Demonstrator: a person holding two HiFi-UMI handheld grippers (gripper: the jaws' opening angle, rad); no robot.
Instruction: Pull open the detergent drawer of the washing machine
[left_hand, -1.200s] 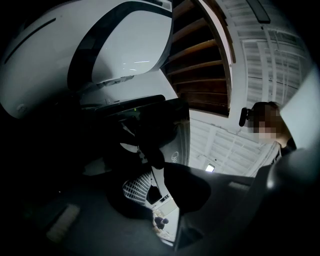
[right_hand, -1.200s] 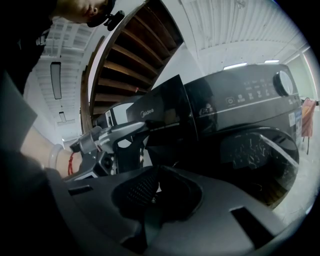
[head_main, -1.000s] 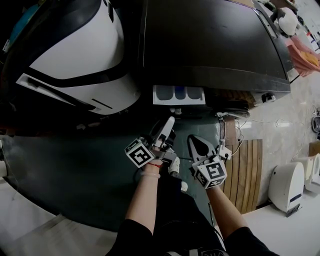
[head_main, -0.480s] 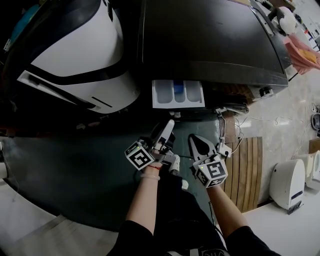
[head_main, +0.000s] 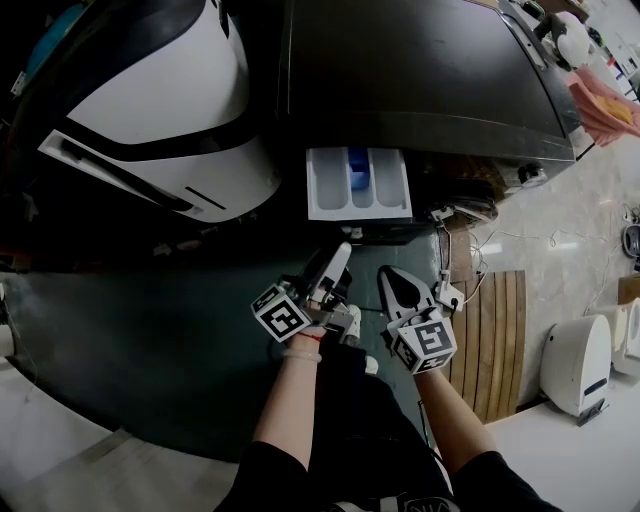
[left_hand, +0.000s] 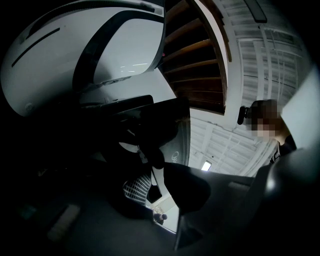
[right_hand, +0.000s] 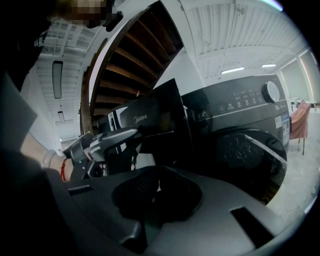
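Detergent drawer (head_main: 358, 185): pulled well out of the front of the washing machine (head_main: 420, 70), at its upper left corner; white tray with three compartments showing and a blue insert in the middle one.
Drawer front (right_hand: 155, 117): dark panel at the near end of the tray, facing both grippers.
Left gripper (head_main: 340, 252): clamped on the dark drawer front, jaws partly apart around it, tips angled slightly upward.
Right gripper (head_main: 390, 282): jaws together with nothing between them; just beside the left one, clear of the drawer.
Machine body: dark, with a round dial (right_hand: 271, 91) at the upper right and a round door (right_hand: 250, 155) below.
White appliance (head_main: 150, 110): rounded, with a black band, just left of the washing machine.
Wooden mat (head_main: 495, 340): slatted, on the floor to the right of the grippers.
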